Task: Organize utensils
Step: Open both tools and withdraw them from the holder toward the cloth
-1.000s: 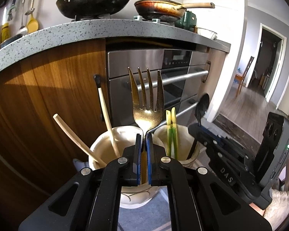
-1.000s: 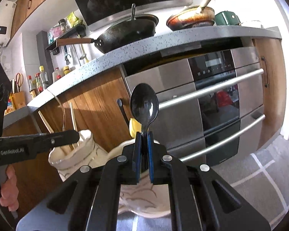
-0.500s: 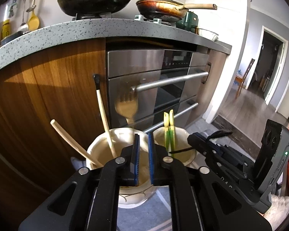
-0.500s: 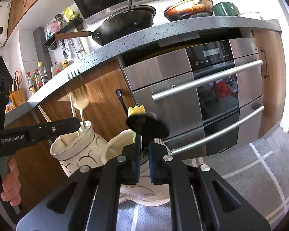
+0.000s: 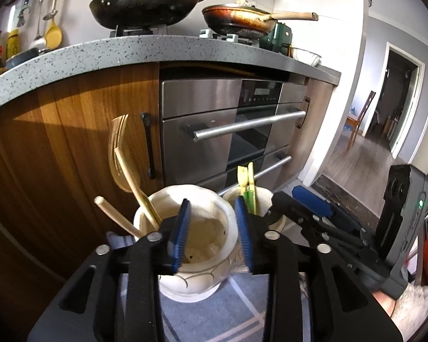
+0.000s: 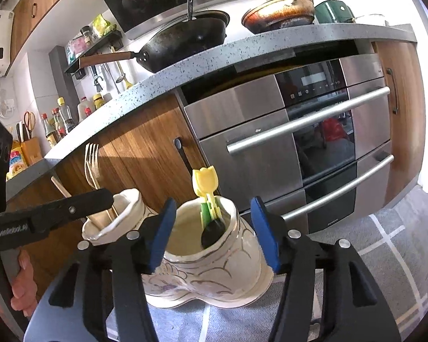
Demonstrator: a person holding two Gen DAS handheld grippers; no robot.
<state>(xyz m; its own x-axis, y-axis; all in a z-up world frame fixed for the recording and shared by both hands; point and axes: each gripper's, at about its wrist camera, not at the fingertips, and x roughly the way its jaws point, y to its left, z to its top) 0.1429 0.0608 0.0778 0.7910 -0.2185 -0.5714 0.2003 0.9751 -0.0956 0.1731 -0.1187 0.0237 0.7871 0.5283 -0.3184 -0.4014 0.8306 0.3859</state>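
Both pots look like glazed ceramic, cream and glossy with thin painted lines. The fork is shiny gold-toned metal, the sticks next to it plain matt wood. The spoon in the right pot is glossy black, beside a yellow plastic tulip thing. Oven front is brushed steel with dark glass, cabinet door is smooth wood grain, countertop speckled grey stone. The mat underneath looks like woven grey cloth.
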